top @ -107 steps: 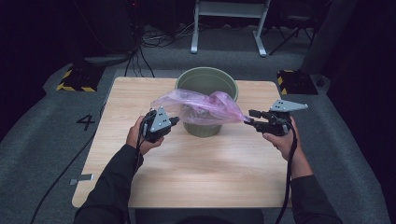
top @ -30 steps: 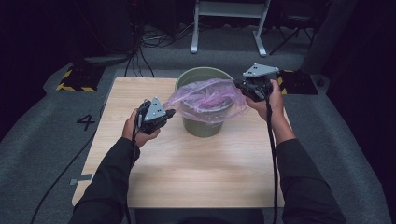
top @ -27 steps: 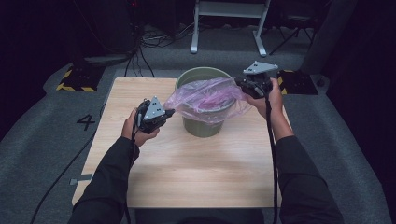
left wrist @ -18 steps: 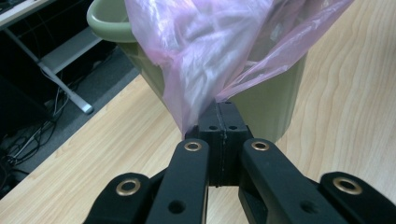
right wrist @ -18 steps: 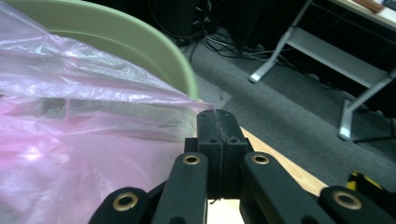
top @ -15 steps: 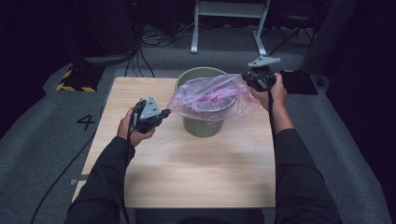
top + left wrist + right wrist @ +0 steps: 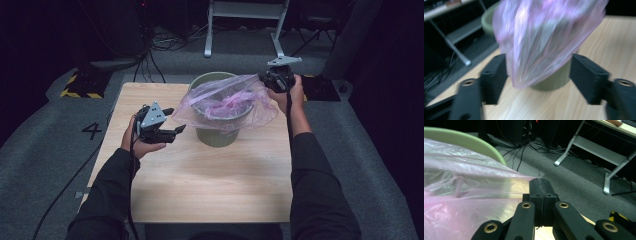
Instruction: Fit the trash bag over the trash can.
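Note:
A green bucket [image 7: 216, 134] stands on the wooden table [image 7: 210, 185], with a thin pink plastic bag [image 7: 227, 102] draped over its mouth. My right gripper [image 7: 264, 80] is shut on the bag's far right edge and holds it up, stretched above the rim. In the right gripper view the shut gripper [image 7: 540, 185] pinches the bag [image 7: 461, 195] beside the bucket rim [image 7: 464, 141]. My left gripper [image 7: 172, 121] is open at the bag's left corner. In the blurred left gripper view the bag [image 7: 541, 42] hangs in front of the bucket [image 7: 554, 80], at the gap between the spread jaws.
The table's near half is bare wood. Grey floor surrounds it, with cables [image 7: 150, 60] and a white metal frame [image 7: 245, 25] behind the table. A black-and-yellow block [image 7: 82, 84] lies at the back left, and a dark block [image 7: 320, 87] at the right.
My right gripper has carried the bag's edge from the bucket's right side up to its far right rim, spreading the bag over the mouth. The left gripper shifted slightly left.

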`<control>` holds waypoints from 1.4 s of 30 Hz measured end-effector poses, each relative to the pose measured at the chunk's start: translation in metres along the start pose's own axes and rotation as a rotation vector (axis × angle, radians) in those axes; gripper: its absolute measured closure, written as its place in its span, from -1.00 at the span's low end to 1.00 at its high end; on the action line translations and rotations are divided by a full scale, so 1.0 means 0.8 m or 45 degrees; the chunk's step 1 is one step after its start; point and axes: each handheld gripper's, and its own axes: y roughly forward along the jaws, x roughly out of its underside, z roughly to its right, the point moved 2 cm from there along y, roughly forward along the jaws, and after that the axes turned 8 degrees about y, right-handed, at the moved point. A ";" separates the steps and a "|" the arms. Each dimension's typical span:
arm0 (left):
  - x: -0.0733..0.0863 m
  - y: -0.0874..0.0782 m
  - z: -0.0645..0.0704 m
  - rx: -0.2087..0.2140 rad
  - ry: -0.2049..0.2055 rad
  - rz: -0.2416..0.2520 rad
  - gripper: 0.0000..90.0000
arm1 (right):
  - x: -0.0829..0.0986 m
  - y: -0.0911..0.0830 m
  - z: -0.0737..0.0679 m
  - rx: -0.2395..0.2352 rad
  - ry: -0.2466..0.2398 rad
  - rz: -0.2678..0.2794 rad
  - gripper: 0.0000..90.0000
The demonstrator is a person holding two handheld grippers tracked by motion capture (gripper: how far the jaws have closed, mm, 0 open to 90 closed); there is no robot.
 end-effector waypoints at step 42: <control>-0.034 0.119 -0.109 -0.255 -0.034 -0.255 1.00 | 0.006 0.037 -0.003 0.056 -0.066 -0.035 0.95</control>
